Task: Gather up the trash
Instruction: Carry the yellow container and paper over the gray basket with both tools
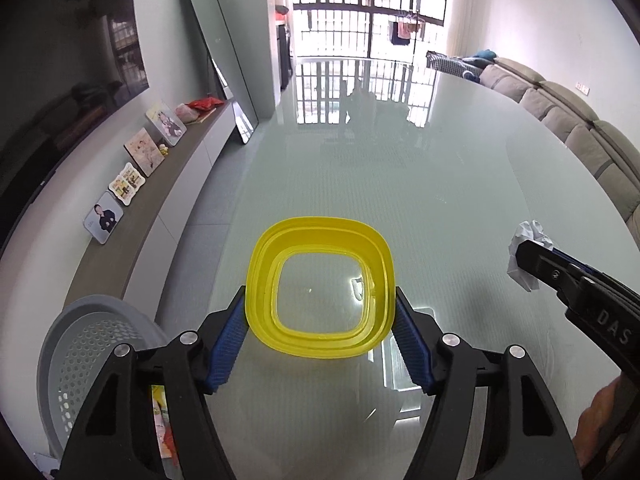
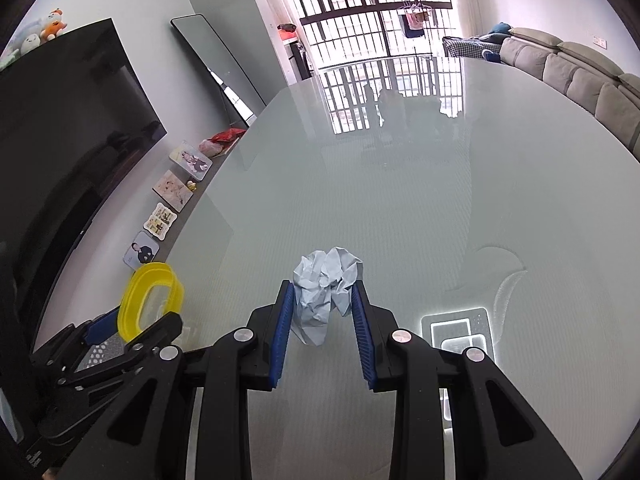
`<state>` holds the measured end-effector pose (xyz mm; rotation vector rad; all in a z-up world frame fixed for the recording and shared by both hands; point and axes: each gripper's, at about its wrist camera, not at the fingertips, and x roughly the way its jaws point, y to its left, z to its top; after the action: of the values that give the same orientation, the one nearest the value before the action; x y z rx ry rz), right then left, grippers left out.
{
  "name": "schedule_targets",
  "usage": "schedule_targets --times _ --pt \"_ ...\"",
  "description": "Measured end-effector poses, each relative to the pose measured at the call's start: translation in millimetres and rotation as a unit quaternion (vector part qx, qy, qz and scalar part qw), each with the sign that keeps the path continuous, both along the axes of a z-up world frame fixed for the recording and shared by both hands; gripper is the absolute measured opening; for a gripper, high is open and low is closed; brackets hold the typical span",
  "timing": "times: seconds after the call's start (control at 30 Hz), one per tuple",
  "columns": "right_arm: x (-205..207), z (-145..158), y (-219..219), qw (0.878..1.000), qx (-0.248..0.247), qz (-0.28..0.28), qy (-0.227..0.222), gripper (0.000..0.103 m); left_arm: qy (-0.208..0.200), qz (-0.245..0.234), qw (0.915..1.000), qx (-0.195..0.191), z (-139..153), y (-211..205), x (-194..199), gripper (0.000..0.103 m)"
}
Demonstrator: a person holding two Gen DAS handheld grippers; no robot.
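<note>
1. While both tongs are loaded above the glass table [image 1: 440, 168], the governing relation is basket to load: the grey perforated basket [image 1: 88, 344] sits off the table's left edge, lower than the top, just left of the left gripper [image 1: 320, 316]. Left hand is the nearer; the right gripper [image 2: 322, 320] stands well apart on the far side.
2. Left gripper: jaws part-open, blue pads pressed on both flanks of the yellow plastic ring [image 1: 320, 280], a rounded-square frame held clear of the glass, opening facing the camera, slightly wider across the jaws.
3. Right gripper: jaws narrow, closed on the crumpled paper wad [image 2: 326, 288], which stands upward between the pads.
4. Writing: "DAS" in raised letters on the right gripper's body, left wrist view. Framed pictures [image 1: 132, 180] on the sideboard: text too small to read. Packet inside basket: print illegible.
</note>
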<state>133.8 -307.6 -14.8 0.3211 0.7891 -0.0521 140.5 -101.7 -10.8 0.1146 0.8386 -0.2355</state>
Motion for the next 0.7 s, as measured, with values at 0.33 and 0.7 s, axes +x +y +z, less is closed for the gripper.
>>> schedule_targets --times 0.33,0.7 --pt "-5 10 106 0.995 -0.007 0.096 -0.011 0.029 -0.040 0.075 0.9963 -0.006 32 108 -49 0.066" --pt "-3 -1 256 0.970 -0.027 0.242 0.009 0.029 -0.010 0.162 0.9868 -0.002 5 218 -76 0.066"
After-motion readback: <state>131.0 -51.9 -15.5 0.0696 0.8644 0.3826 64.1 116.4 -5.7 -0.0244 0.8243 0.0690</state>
